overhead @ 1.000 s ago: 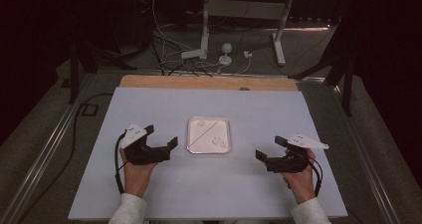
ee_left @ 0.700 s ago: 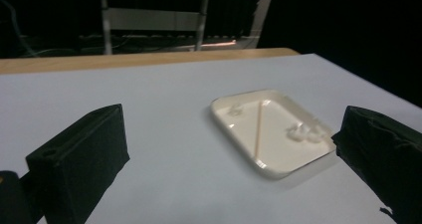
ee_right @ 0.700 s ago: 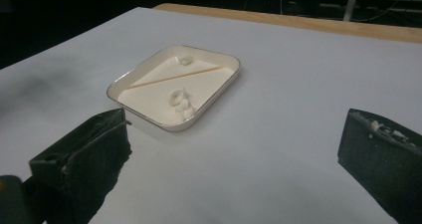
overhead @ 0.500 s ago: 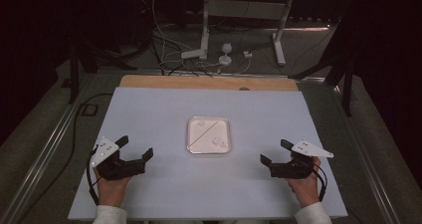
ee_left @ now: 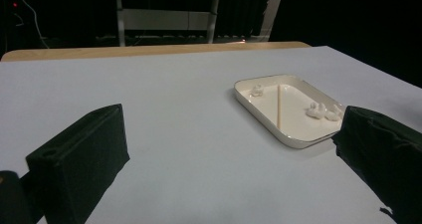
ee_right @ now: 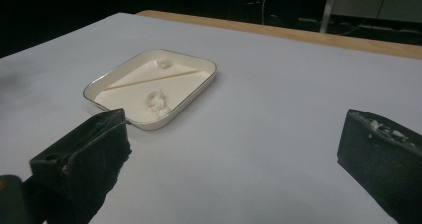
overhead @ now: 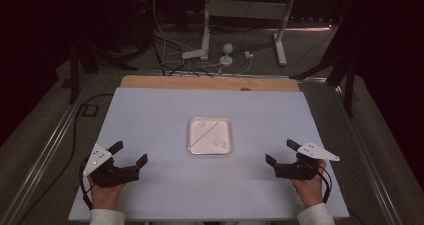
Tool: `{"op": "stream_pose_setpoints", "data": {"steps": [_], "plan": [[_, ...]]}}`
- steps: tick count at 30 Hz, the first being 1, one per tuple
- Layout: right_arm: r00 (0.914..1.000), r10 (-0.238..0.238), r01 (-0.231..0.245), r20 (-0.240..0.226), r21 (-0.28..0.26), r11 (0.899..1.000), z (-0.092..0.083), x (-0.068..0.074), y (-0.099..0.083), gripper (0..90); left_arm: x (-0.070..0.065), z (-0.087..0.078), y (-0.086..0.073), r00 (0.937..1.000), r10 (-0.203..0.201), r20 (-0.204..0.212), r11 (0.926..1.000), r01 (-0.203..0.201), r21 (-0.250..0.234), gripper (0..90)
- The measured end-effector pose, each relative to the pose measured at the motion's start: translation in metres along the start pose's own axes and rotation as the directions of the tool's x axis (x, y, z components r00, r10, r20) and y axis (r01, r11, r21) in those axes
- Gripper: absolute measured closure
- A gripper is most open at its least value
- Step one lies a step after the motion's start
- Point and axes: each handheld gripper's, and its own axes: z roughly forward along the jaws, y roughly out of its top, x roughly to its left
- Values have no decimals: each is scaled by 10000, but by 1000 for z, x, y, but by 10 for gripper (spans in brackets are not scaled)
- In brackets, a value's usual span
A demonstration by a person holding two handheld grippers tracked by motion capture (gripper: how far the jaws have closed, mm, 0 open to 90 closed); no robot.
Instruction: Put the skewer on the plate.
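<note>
One shallow, square, cream-white tray with rounded corners [overhead: 210, 135] sits at the middle of the pale grey tabletop [overhead: 160, 115], and everything else is placed from it. Inside the tray lies one thin, straight, light wooden stick [overhead: 206, 132], running corner to corner. There are two clusters of small white lumps: one small white lump [overhead: 202, 123] in the far-left corner of the tray, and a larger white clump [overhead: 219, 143] in the near-right corner; how many pieces make up that clump cannot be told. The stick lies between them.

There are two black two-jaw grippers, each held in one hand. The left gripper [overhead: 131, 154] is well to the left of the tray and nearer the person than it, low over the tabletop, its jaws pointing rightward and slightly away, toward the tray's side. Its jaws stand wide apart with nothing between them; in the left gripper view the tray [ee_left: 291, 107] shows past the right jaw, well clear of it. The left hand [overhead: 106, 194] grips it from behind, the forearm coming straight in from the near edge.

The right gripper [overhead: 280, 153] is well to the right of the tray and also nearer the person, its jaws pointing leftward toward the tray. These jaws too are spread wide and hold nothing. The right hand [overhead: 310, 187] wraps its rear, wrist level with the tabletop.
</note>
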Motion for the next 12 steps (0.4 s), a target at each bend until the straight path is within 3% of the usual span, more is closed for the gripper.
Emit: {"op": "stream_pose_setpoints", "data": {"steps": [12], "plan": [[9991,126,-121,401,-120,9999,-9,-6,-3,0,1,-3,0,9996,45,-262,9999,-48,-100,5]]}}
